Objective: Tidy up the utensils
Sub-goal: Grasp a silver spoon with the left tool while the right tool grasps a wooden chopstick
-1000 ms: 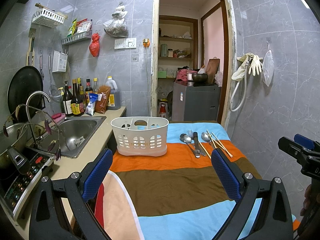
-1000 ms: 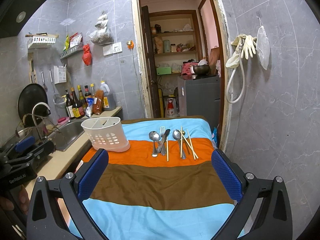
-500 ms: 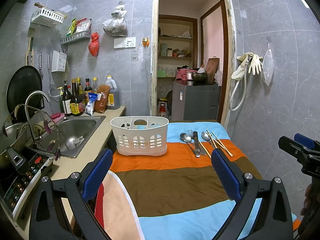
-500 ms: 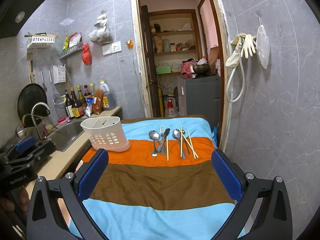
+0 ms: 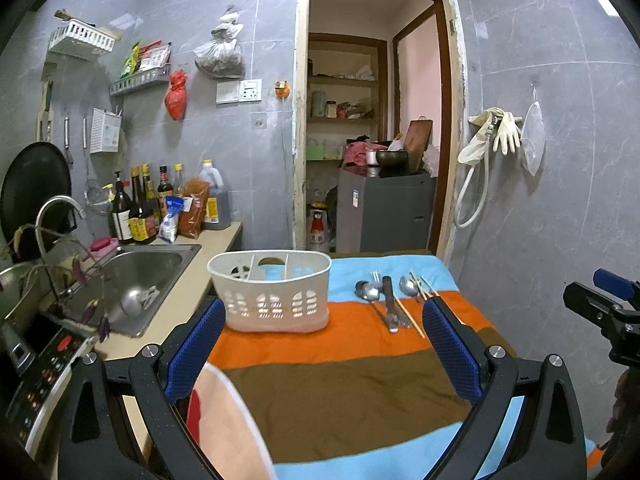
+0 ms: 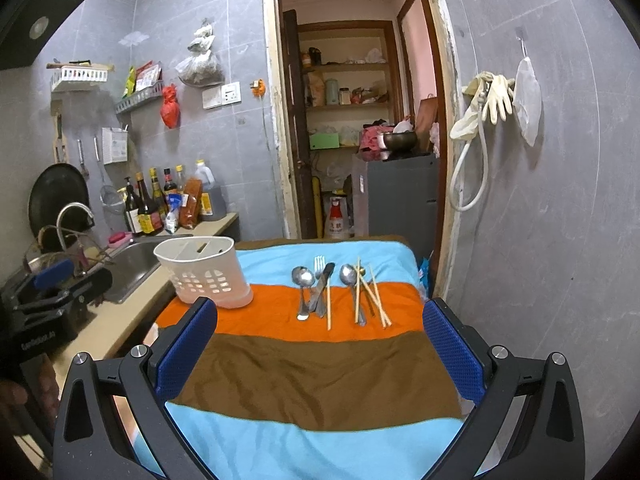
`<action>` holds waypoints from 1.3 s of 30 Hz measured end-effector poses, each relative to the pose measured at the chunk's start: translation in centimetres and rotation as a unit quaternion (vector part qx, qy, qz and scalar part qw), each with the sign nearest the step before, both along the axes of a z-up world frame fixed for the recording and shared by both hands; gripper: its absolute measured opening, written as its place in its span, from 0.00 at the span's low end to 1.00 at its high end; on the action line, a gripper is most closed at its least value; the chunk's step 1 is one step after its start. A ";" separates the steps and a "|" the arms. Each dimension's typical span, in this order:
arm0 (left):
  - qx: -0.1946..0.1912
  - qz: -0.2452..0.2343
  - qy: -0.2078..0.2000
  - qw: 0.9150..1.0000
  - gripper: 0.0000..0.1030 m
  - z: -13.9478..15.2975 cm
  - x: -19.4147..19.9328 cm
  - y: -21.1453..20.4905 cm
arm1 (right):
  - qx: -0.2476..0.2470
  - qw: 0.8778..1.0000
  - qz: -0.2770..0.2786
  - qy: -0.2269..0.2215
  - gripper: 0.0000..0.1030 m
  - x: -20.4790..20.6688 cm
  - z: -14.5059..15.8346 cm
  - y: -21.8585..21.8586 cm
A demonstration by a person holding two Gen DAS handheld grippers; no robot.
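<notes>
A white slotted utensil caddy [image 5: 274, 294] [image 6: 204, 276] stands on the striped cloth at the far left. Right of it, on the orange stripe, lie two spoons [image 6: 302, 280] [image 6: 348, 276], a fork [image 6: 319, 264], a knife [image 6: 322, 286] and wooden chopsticks [image 6: 374, 292]; the same utensils [image 5: 386, 300] show in the left wrist view. My left gripper [image 5: 320, 344] hovers open over the near cloth, short of the caddy. The right gripper [image 6: 320, 344] is open too, well short of the cutlery. Nothing sits between either pair of fingers.
The striped cloth [image 6: 316, 364] covers a table. A counter with a steel sink [image 5: 136, 276], tap, bottles [image 5: 140, 208] and an induction cooker [image 5: 36, 364] runs along the left. A doorway with a grey cabinet [image 5: 384, 212] lies behind. The tiled wall with hanging gloves [image 6: 496, 92] is close on the right.
None of the objects moved. Both grippers stay open and almost still, with only a slight drift of the views.
</notes>
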State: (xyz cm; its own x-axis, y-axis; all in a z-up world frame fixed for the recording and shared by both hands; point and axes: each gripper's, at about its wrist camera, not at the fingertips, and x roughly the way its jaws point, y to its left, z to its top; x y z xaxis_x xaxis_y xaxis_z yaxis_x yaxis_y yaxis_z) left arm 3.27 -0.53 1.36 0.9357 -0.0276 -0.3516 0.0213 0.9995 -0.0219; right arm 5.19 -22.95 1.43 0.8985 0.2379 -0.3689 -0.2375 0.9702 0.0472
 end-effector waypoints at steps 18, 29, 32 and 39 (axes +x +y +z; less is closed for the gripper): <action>-0.023 -0.031 0.071 0.997 0.93 -5.2 16.6 -6.5 | -0.013 0.999 0.036 0.033 0.96 17.4 -2.4 -5.7; -0.042 0.014 0.154 0.987 0.42 -12.0 29.0 -6.6 | -0.008 0.987 0.079 0.142 0.43 30.1 -9.8 -6.8; -0.031 0.031 0.171 0.984 0.32 -13.7 31.3 -6.1 | -0.004 0.982 0.086 0.166 0.36 32.0 -11.4 -6.6; -0.049 0.077 0.209 0.974 0.23 -16.7 34.1 -4.3 | 0.005 0.972 0.100 0.212 0.24 35.3 -14.2 -6.1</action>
